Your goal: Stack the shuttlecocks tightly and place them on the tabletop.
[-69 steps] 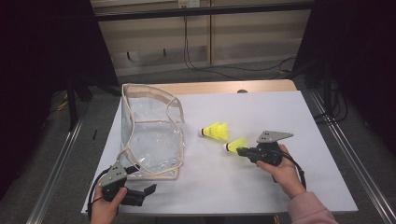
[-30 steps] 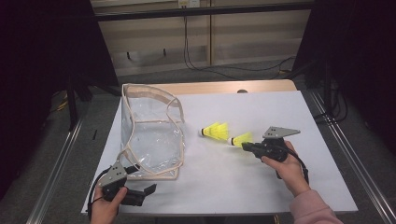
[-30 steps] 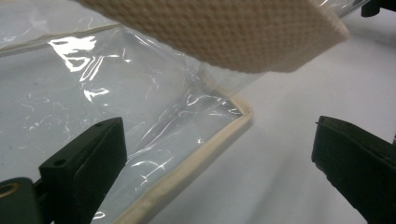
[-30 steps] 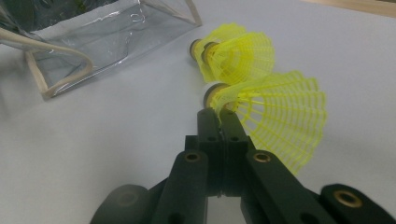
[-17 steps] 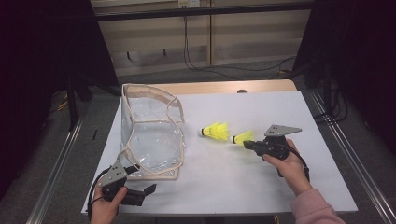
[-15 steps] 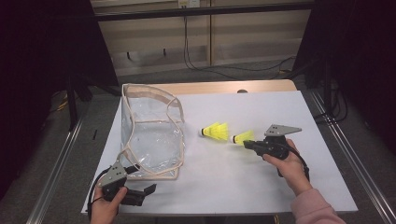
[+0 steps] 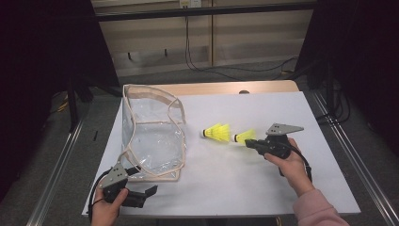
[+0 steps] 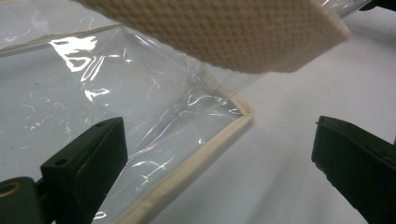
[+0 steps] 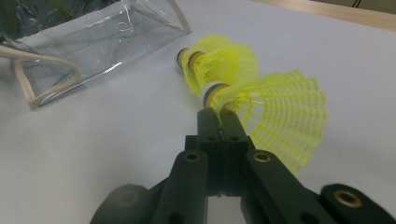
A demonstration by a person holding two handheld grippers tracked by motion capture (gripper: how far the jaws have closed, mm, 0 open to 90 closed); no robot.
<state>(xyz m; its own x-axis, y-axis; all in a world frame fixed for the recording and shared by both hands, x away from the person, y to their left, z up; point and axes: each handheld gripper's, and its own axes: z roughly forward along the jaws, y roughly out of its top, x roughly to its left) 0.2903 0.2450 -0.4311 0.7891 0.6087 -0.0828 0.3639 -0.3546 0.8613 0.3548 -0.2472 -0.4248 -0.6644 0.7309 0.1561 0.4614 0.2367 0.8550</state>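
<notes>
We've got one yellow shuttlecock (image 9: 275,119) clamped in the right gripper (image 9: 219,114), lifted just beside the other shuttlecocks (image 7: 215,133) on the white table (image 7: 263,188). Left gripper (image 8: 219,154) spread wide at the clear bag (image 7: 153,141) corner, empty.

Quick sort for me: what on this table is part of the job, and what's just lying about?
In the job:
- held shuttlecock, pinched by the right gripper
- second shuttlecock on the table
- clear bag, its corner between the open left gripper

Lying about:
- cables on the floor
</notes>
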